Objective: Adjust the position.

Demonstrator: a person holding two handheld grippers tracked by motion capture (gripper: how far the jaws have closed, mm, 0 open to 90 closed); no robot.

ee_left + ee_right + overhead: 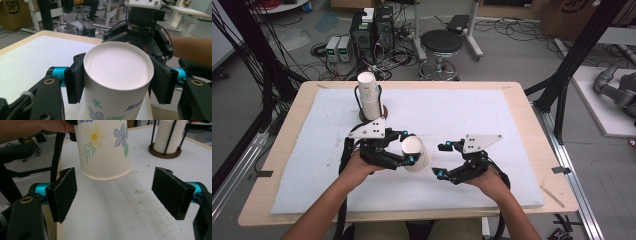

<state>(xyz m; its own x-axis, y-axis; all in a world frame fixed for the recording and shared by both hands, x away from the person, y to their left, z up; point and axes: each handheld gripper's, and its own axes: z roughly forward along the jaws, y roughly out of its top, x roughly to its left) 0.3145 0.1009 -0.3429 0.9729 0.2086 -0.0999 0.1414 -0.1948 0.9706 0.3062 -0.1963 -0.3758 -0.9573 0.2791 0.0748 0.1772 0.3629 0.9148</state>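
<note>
A white paper cup (416, 153) printed with flowers is gripped across its body by my left gripper (408, 147), which holds it just above the white mat. In the left gripper view the cup's (117, 75) flat end faces the camera, and both pads of that gripper (120, 82) press its sides. My right gripper (440, 160) stands open a short way to the right, its jaws turned toward the cup. In the right gripper view the cup's (105, 150) rolled rim hangs just beyond the wide-apart jaws of the right gripper (122, 195), which touch nothing.
A stack of paper cups (369, 95) stands in a black wire holder at the mat's far left, also seen as the cup stack (166, 137). The white mat (492, 115) covers most of the wooden table (532, 125). A stool (441, 45) and computer boxes sit on the floor beyond.
</note>
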